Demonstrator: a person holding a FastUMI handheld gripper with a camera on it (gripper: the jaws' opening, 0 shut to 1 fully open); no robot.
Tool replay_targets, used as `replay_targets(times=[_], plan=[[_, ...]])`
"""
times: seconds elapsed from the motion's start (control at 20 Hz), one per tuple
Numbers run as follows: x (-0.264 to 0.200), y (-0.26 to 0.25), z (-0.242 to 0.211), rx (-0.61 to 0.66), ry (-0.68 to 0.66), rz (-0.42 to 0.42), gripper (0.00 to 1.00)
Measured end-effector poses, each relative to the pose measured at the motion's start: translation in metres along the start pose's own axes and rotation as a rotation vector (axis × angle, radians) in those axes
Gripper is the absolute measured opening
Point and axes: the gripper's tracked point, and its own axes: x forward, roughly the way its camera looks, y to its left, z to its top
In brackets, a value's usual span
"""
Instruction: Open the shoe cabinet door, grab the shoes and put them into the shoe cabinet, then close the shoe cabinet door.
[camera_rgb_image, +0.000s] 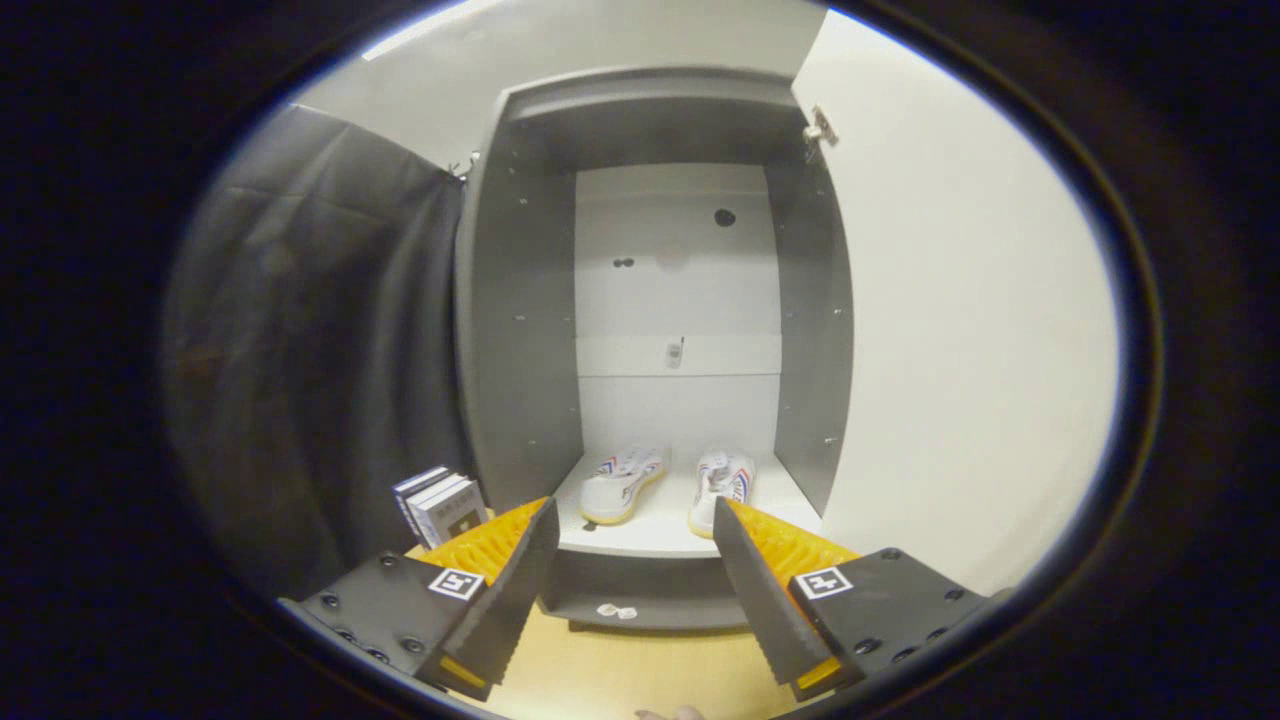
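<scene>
Shoes (665, 483) in, door (960, 300) left to shut.
Both sit side by side on the cabinet (515, 300) shelf, beyond the gripper (635, 520), whose fingers stand apart holding nothing (door swung wide to the right).

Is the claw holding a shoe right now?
No. The claw is open and empty, and both shoes, the left shoe and the right shoe, lie on the cabinet shelf beyond its fingers.

A few upright boxes (440, 506) stand just beyond the left finger, against a dark curtain (320, 340), on the wooden floor (620, 670).
</scene>
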Motion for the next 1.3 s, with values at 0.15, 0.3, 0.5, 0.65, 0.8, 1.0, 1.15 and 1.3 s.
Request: replay_targets(times=[0.15, 0.3, 0.5, 0.65, 0.8, 1.0, 1.15, 1.3], plan=[[-0.053, 0.011, 0.007, 0.003, -0.024, -0.014, 0.97], [-0.106, 0.008, 0.014, 0.021, -0.047, -0.065, 0.97], [-0.179, -0.021, 0.019, 0.028, -0.062, -0.18, 0.97], [-0.229, -0.058, 0.022, 0.023, -0.062, -0.272, 0.97], [-0.266, -0.097, 0.028, 0.017, -0.089, -0.366, 0.97], [-0.29, -0.178, 0.034, -0.006, -0.092, -0.431, 0.96], [-0.287, -0.24, 0.046, -0.034, -0.095, -0.43, 0.97], [-0.263, -0.286, 0.055, -0.032, -0.094, -0.393, 0.97]])
